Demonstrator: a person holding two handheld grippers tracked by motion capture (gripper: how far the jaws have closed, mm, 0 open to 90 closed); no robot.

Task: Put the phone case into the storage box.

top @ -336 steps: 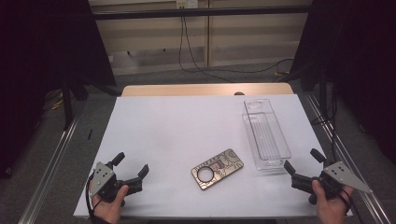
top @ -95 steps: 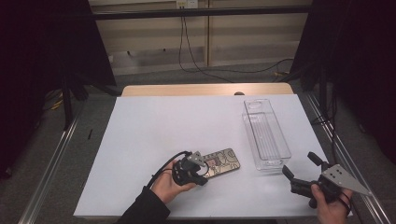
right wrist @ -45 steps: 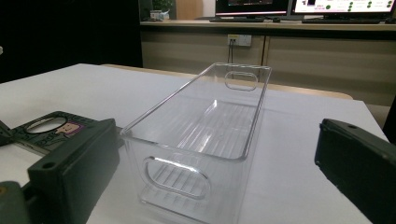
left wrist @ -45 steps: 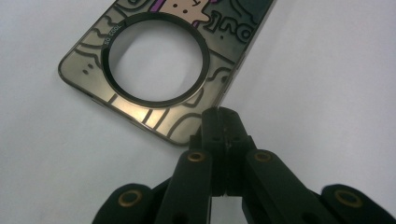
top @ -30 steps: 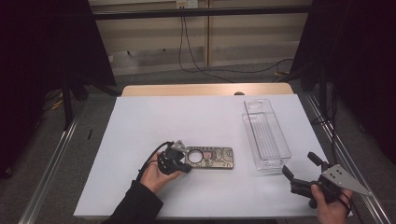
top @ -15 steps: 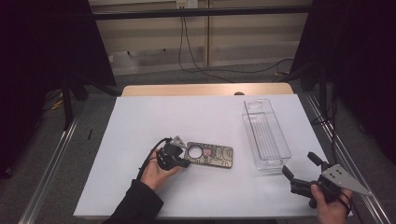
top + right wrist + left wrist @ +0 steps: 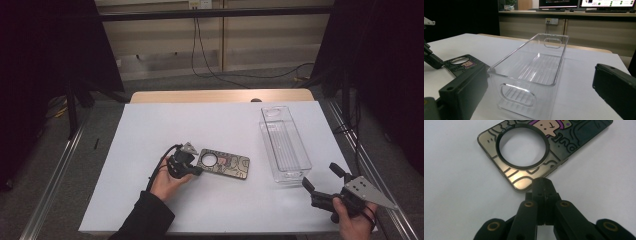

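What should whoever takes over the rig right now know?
Left gripper: shut, tips at the near corner of the phone case; no grip on it visible.
Right gripper: open, holds nothing, near the table's front right corner.
Case lies flat mid-table, left of the clear bin; the bin holds nothing.
Done: gripper brought to the case.
Left, likely: grasp the case and put it in the bin.
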